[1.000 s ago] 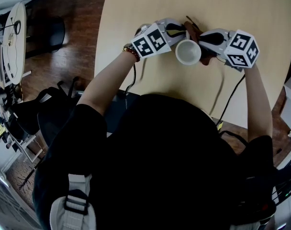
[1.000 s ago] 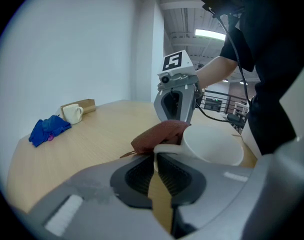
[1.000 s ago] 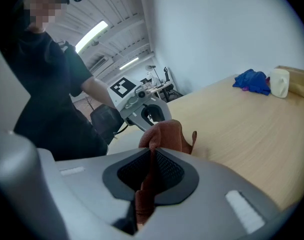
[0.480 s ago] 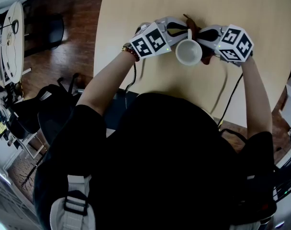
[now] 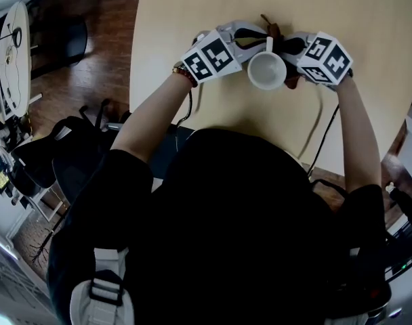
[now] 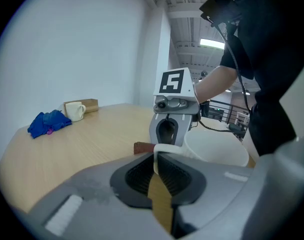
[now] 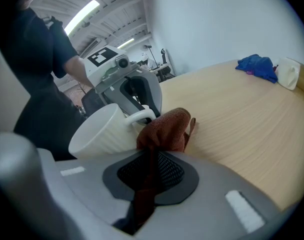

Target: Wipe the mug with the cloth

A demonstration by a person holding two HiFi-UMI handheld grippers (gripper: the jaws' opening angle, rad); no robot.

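The white mug [image 5: 267,71] is between our 2 claws over the pale wooden surface [image 5: 213,12], its open mouth turned up toward the head view. We cannot tell whether its base rests on the surface or is raised off it.

The left claw [image 6: 158,166] reaches in from the mug's left and is closed tight on the handle, which points away from us. In the left gripper view the thin white loop is pinched between the 2 dark pads, which stand apart only by its thickness.

The right claw [image 7: 149,171] reaches in from the mug's right, facing the left claw across it. Its jaws are pressed fully together on a reddish-brown cloth [image 7: 164,129], with a strip of it running down between the pads. The bunched end of the cloth bulges out past the claw tips and lies against the mug's outer wall, just beside the handle. In the head view, bits of the cloth peek out at the mug's far side and right side.

Well beyond the mug, near the far end of the surface, we see a crumpled blue cloth [image 6: 49,122], a second mug [image 6: 76,110] just beside it, and a brown box [image 6: 87,105] just behind that one.
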